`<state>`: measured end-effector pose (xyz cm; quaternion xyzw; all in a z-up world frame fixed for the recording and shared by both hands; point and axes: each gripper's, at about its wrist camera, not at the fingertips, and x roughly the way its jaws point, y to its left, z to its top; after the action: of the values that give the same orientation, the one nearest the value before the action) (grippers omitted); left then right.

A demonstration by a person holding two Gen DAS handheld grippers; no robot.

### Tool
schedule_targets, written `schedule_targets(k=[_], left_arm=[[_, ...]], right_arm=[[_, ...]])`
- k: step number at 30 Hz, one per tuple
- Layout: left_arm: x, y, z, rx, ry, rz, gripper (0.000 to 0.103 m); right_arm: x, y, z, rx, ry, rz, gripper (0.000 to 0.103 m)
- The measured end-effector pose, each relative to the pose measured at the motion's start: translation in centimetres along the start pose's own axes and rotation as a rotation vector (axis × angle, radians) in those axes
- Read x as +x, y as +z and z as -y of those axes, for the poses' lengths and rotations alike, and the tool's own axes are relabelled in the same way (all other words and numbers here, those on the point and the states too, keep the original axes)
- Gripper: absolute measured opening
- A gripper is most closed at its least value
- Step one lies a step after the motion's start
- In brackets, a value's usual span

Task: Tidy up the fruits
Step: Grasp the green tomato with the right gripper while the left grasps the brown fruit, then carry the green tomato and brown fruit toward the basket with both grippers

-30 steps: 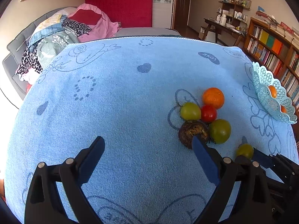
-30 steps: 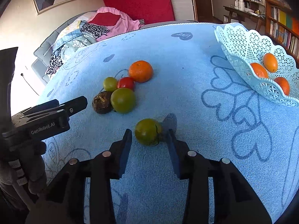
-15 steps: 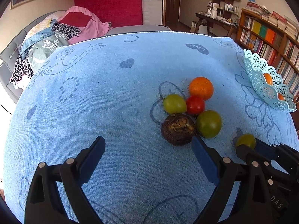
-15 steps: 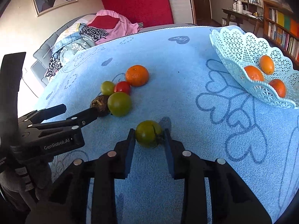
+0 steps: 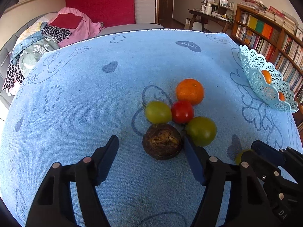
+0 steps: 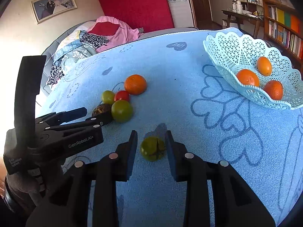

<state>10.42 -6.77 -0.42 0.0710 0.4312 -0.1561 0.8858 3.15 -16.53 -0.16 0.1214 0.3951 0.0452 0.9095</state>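
A green tomato [image 6: 152,148] on the blue cloth [image 6: 170,71] is clamped by the right gripper [image 6: 151,147]. The brown fruit [image 5: 162,141] is straddled by the half-closed, just-narrowing left gripper [image 5: 149,147], one pad touching.

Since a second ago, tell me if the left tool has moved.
Yes. The left tool has come in around the brown fruit, which earlier sat past its right finger; its jaws have just been closing, not yet gripping.

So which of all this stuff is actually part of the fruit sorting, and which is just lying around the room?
Part of the job:
- lacy basket with three oranges
- loose orange
- red tomato
- green tomatoes
- brown fruit

Just lying about:
- pile of clothes
- bookshelf
- framed photo
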Motion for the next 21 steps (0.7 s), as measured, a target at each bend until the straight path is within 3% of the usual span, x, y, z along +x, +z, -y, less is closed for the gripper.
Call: schedule_targets(k=[5, 9, 21], left_arm=[[0.1, -0.3, 0.3, 0.007, -0.019, 0.011, 0.061], [-0.4, -0.5, 0.7, 0.022, -0.052, 0.016, 0.043], [-2.8, -1.2, 0.4, 0.012, -0.045, 0.051, 0.043]], right_arm=[[-0.2, -0.3, 0.0, -0.003, 0.004, -0.009, 0.031], [0.2, -0.6, 0.1, 0.005, 0.003, -0.030, 0.032], [1.2, -0.8, -0.5, -0.023, -0.018, -0.051, 0.032]])
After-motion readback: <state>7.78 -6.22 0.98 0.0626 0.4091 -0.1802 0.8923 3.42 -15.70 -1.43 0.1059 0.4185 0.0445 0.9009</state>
